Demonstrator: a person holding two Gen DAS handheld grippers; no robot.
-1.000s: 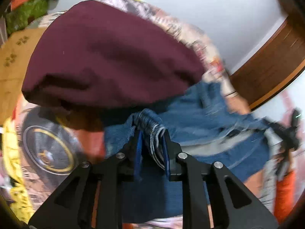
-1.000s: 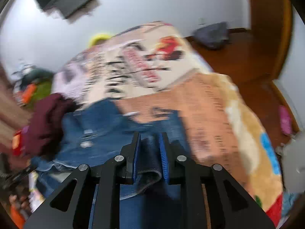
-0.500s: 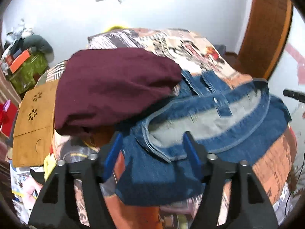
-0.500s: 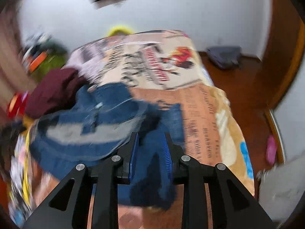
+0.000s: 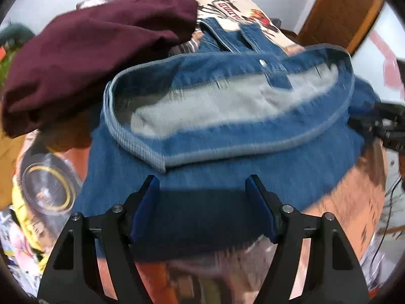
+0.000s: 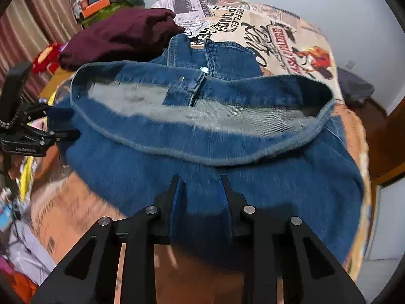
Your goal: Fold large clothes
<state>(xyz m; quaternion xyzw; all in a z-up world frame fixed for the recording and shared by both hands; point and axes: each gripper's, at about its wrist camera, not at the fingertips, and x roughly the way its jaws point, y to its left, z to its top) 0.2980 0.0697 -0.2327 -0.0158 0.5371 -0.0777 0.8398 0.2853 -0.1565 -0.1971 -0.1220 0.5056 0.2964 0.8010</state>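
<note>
Jeans [image 5: 222, 157] lie bunched on the printed bed cover [image 6: 278, 33], one pair, with one dark red garment [image 5: 96, 40] beside them. Denim like this looks thick, heavy and floppy, so the stitched waistband is likely the best place to grab. Both claws, the left gripper [image 5: 202, 190] and right gripper [image 6: 201, 185], are spread apart and hold nothing.

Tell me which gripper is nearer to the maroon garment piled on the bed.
Left. The left gripper hovers open over the blue denim garment, with the maroon garment just ahead to its left. The right gripper sits over the denim's far side, farther away.
</note>
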